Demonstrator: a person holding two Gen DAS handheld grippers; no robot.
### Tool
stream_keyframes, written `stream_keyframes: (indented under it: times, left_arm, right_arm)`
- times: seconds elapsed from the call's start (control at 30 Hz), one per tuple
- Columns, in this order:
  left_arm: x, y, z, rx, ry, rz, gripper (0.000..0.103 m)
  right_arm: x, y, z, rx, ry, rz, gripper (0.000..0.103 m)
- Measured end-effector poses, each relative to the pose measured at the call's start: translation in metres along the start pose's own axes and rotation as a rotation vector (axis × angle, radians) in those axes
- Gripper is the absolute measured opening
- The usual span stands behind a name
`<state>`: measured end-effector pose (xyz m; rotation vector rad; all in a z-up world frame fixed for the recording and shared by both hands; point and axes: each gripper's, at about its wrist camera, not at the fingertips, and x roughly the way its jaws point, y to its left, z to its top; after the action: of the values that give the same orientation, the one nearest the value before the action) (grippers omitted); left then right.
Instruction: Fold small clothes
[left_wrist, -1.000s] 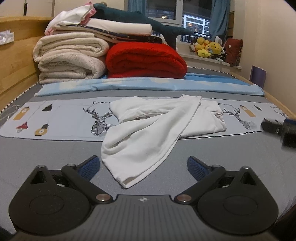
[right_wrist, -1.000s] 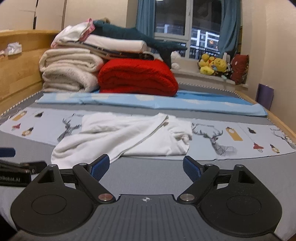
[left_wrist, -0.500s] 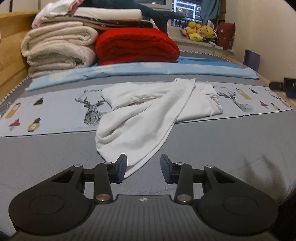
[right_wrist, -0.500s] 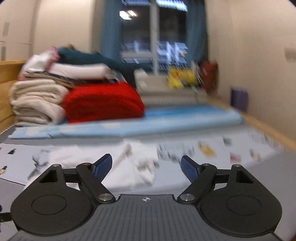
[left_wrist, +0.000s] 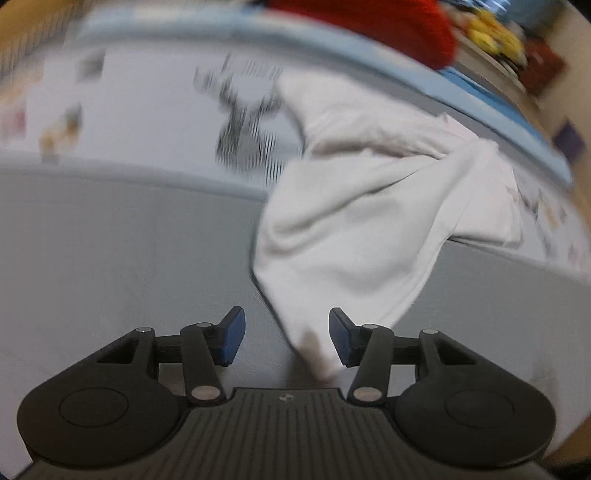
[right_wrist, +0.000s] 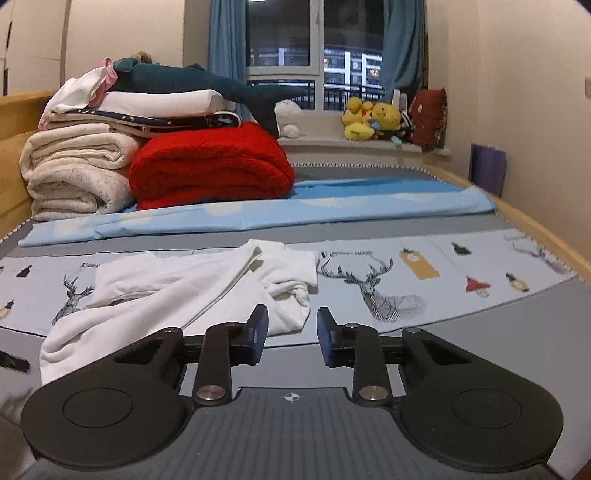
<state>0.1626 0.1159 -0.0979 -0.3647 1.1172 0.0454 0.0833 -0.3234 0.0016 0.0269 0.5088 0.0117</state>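
Left gripper nearer – spread, jaws just widening, around shirt tip; shirt runs toward 1 o'clock.

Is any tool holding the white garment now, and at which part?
Nothing is held. The left tool is open around the white garment's near tip; the right tool is open and empty.
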Motion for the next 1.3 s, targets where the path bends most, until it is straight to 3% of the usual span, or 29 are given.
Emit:
stream_keyframes:
  times: [0.07, 0.13, 0.17, 0.23, 0.3, 0.37, 0.47, 0.6, 0.67, 0.73, 0.9, 0.97, 1.07, 1.2, 1.3]
  left_arm:
    - [0.012, -0.001, 0.001, -0.022, 0.041, -0.021, 0.055]
    - [0.02, -0.011, -0.002, 0.034, 0.059, 0.016, 0.051]
    - [0.024, -0.015, -0.004, 0.061, 0.067, 0.036, 0.044]
    - [0.029, -0.024, -0.01, 0.116, 0.073, 0.046, 0.011]
    - [0.023, -0.036, -0.017, 0.215, 0.039, 0.047, 0.006]
    - [0.009, -0.047, -0.025, 0.307, -0.008, 0.026, 0.004]
    - [-0.021, -0.052, -0.038, 0.394, -0.054, -0.066, 0.003]
    - [-0.066, -0.042, -0.064, 0.576, -0.057, -0.182, 0.002]
    - [-0.081, -0.029, -0.076, 0.632, -0.092, -0.109, 0.002]
    - [-0.088, -0.005, -0.081, 0.629, -0.065, -0.049, 0.002]
    - [-0.082, 0.026, -0.1, 0.721, 0.076, -0.096, 0.003]
    - [-0.078, 0.032, -0.102, 0.713, 0.09, -0.099, 0.004]
    - [-0.074, 0.048, -0.083, 0.58, 0.073, -0.112, 0.005]
    - [-0.069, 0.053, -0.055, 0.415, 0.05, -0.141, 0.019]
    - [-0.055, 0.046, -0.044, 0.381, 0.084, -0.135, 0.03]
  right_arm:
    - [0.002, -0.004, 0.0, 0.0, 0.01, -0.003, 0.03]
    - [0.003, -0.007, 0.0, -0.005, 0.013, -0.003, 0.03]
    - [0.004, -0.009, 0.0, -0.008, 0.014, -0.003, 0.03]
    - [0.005, -0.012, -0.001, -0.012, 0.022, -0.01, 0.03]
    - [0.005, -0.015, -0.001, -0.009, 0.027, -0.021, 0.03]
    - [0.005, -0.019, -0.003, 0.0, 0.034, -0.032, 0.026]
    - [0.004, -0.021, -0.005, 0.024, 0.042, -0.046, 0.023]
    - [0.001, -0.02, -0.008, 0.051, 0.045, -0.048, 0.023]
    - [-0.001, -0.017, -0.008, 0.051, 0.04, -0.044, 0.023]
    - [-0.001, -0.014, -0.008, 0.052, 0.036, -0.04, 0.023]
    - [0.008, -0.009, -0.007, 0.064, 0.053, -0.028, 0.024]
    - [0.018, -0.008, -0.007, 0.078, 0.087, -0.009, 0.026]
    - [0.04, -0.004, -0.007, 0.11, 0.163, 0.028, 0.034]
    - [0.076, 0.004, -0.008, 0.13, 0.252, 0.073, 0.04]
    - [0.104, 0.013, -0.008, 0.094, 0.286, 0.076, 0.045]
